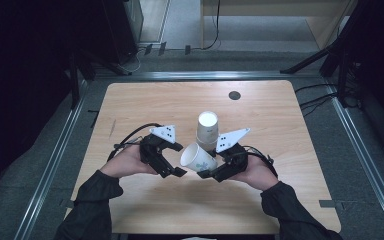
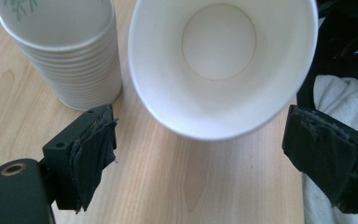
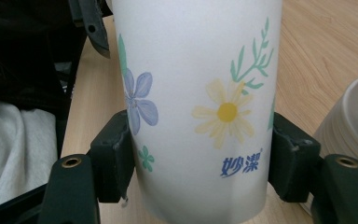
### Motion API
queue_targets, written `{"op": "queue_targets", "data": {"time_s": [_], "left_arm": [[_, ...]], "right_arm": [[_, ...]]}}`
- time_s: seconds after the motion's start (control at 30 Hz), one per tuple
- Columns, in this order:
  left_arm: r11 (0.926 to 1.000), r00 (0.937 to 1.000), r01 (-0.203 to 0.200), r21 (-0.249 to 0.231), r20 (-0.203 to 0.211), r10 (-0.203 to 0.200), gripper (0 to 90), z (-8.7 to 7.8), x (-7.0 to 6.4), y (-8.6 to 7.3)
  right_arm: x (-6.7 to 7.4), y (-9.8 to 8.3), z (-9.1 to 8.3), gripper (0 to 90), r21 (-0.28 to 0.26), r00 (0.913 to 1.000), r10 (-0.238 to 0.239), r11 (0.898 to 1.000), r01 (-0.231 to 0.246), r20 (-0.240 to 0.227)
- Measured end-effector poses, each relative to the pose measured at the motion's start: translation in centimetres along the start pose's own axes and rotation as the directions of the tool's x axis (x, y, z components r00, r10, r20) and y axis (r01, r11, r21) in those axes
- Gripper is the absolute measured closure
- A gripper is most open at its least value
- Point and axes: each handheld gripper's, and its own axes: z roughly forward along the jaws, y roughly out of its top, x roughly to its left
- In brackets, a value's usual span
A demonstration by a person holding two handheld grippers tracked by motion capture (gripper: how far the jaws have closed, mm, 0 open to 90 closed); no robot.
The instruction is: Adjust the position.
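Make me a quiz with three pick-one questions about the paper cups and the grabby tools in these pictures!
1. Where is the stack of upside-down white paper cups?
A. on the light wooden table
B. on the floor
C. in a box

2. What colour is the middle of the daisy on the single flowered paper cup?
A. red
B. yellow
C. black

3. What is the right tool doing?
A. gripping the single cup
B. lying on the table
C. holding a spoon

Answers:
1 A, the stack stands on the tabletop.
2 B, the daisy's centre is yellow.
3 A, its pads press both cup sides, while the left tool stands open before the cup's mouth.
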Motion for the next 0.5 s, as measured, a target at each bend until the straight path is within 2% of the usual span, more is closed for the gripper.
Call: {"op": "queue_targets", "data": {"time_s": [0.17, 0.2, 0.3, 0.4, 0.5], "left_arm": [[0.9976, 0.9989, 0.046, -0.052, 0.006, -0.046, 9.8, 0.3, -0.2, -0.7], [0.9961, 0.9985, 0.054, -0.07, -0.004, -0.054, 9.8, 0.4, -0.3, -0.9], [0.9892, 0.9959, 0.091, -0.115, 0.018, -0.089, 9.8, 0.7, -0.4, -1.3], [0.9837, 0.9942, 0.107, -0.145, 0.027, -0.104, 9.8, 1.0, -0.4, -1.4], [0.9741, 0.9914, 0.128, -0.187, 0.054, -0.12, 10.0, 1.2, -0.1, -1.2]], "right_arm": [[0.0, -0.1, -0.2, 33.9, -0.009, 1.0, 0.005, 1.0, -0.005, -0.005], [0.0, -0.1, -0.2, 33.9, -0.009, 1.0, 0.006, 1.0, -0.006, -0.006], [0.1, -0.1, -0.1, 33.9, -0.011, 0.9999, 0.005, 1.0, -0.005, -0.013], [0.1, -0.1, 0.2, 33.9, -0.008, 0.9997, 0.005, 1.0, -0.005, -0.022], [0.2, -0.1, 0.4, 33.9, -0.008, 0.9996, 0.004, 1.0, -0.004, -0.028]]}}
